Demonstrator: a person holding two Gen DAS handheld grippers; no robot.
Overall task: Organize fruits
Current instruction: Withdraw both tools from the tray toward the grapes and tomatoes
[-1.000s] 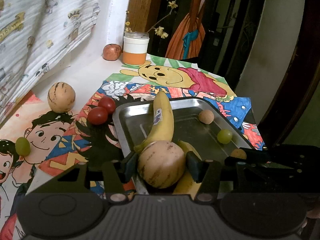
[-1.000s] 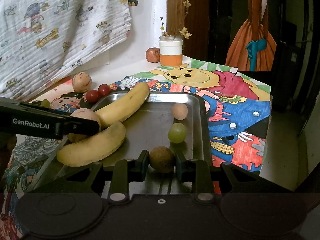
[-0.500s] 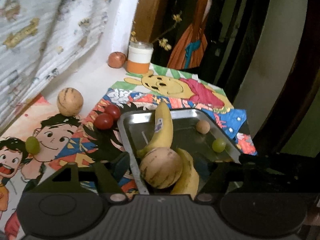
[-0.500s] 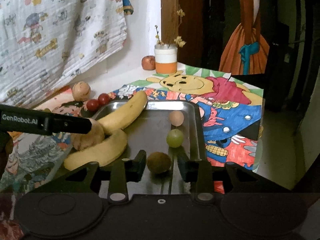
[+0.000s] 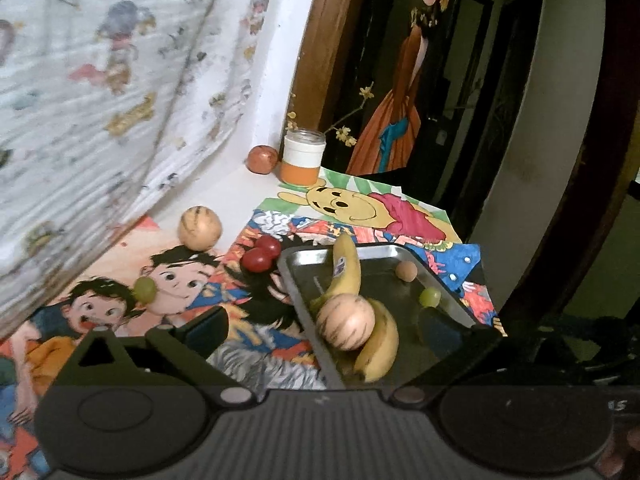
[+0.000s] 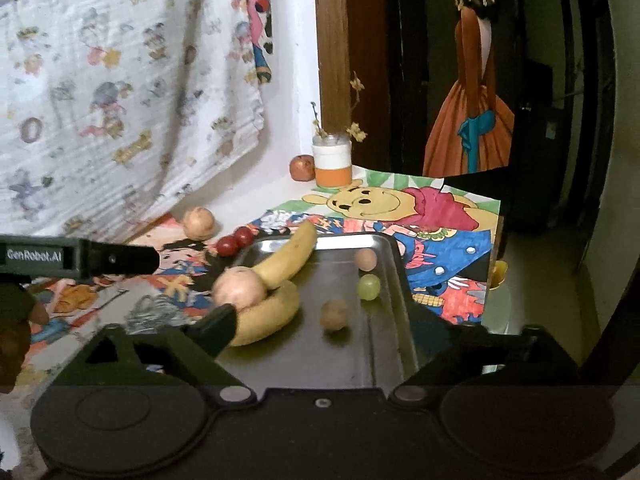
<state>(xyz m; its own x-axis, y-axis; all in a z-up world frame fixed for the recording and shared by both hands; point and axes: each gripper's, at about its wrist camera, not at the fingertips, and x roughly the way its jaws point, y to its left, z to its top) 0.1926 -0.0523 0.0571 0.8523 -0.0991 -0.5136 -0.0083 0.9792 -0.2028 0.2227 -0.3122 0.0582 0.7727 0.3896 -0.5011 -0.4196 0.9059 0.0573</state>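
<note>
Taking the metal tray (image 6: pixel 394 268) as landmark, we see left of it a green grape (image 5: pixel 145 289), a striped melon (image 5: pixel 199 227) and two red tomatoes (image 5: pixel 262 254) on the cartoon mats (image 5: pixel 192 280). Inside it lie a second striped melon (image 6: pixel 239 287), two bananas (image 6: pixel 285 260), a brown fruit (image 6: pixel 334 314), a green grape (image 6: pixel 368 287) and a tan fruit (image 6: pixel 365 259). The left gripper (image 5: pixel 324 322) and the right gripper (image 6: pixel 326 326) are both opening, their jaws spread wide and pinching nothing.

Both jaws opening — striped melon (image 5: pixel 347 322), brown fruit (image 6: pixel 334 314) released.

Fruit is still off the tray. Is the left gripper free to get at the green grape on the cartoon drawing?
Probably yes: the left gripper is empty, jaws opening, and the green grape lies alone on the drawing, uncovered.
</note>
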